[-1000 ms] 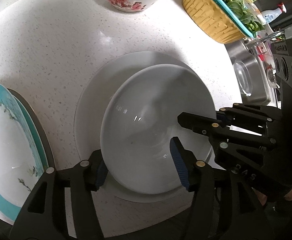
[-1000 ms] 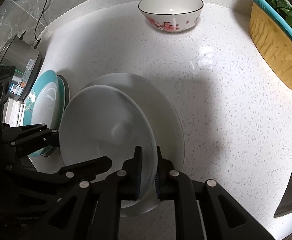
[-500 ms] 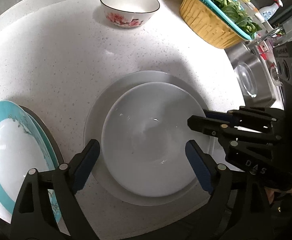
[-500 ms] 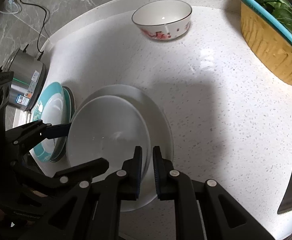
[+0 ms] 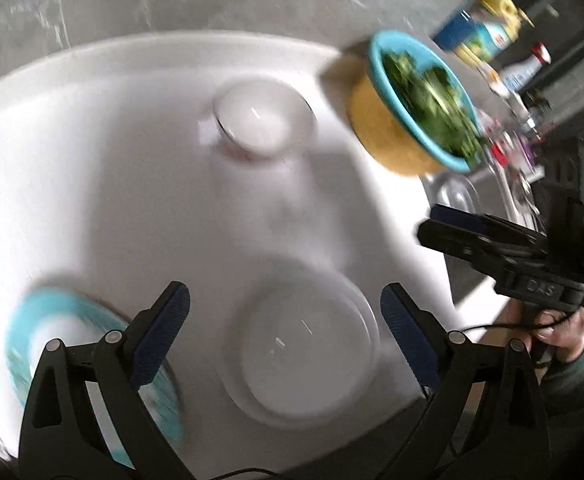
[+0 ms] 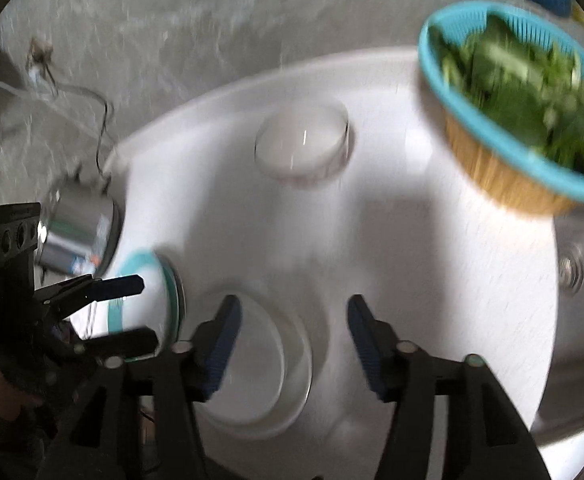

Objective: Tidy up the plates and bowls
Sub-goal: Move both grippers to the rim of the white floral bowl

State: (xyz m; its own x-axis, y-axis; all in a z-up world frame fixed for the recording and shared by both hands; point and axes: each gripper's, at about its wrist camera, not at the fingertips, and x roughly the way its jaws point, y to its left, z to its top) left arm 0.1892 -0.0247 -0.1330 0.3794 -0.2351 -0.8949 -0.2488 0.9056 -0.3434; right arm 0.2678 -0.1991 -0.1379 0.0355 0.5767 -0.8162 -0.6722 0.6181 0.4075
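A small white plate [image 5: 307, 352] lies stacked in a larger white plate [image 5: 343, 292] on the white counter. My left gripper [image 5: 284, 320] hangs above them, its jaws opening wide with nothing between them. My right gripper [image 6: 295, 332] is also raised over the white plates [image 6: 260, 364], its jaws opening and empty. Each gripper shows in the other's view: the right gripper [image 5: 439, 224] at the right edge, the left gripper [image 6: 140, 308] at the left. A teal-rimmed plate [image 5: 52, 320] lies to the left of the stack. A flowered bowl [image 6: 303, 144] stands at the back. Both views are blurred.
A yellow basket with a teal strainer of greens [image 6: 511, 120] stands at the back right. A steel pot [image 6: 80, 232] sits off the counter's left end, a sink [image 6: 571, 272] to the right. Bottles [image 5: 487, 36] line the far right. A person's hand [image 5: 563, 332] holds the right gripper.
The right gripper has let go of the small white plate's rim and opened. The left jaws have spread wider. Both grippers have risen and drawn back; the plate stays on the larger one.
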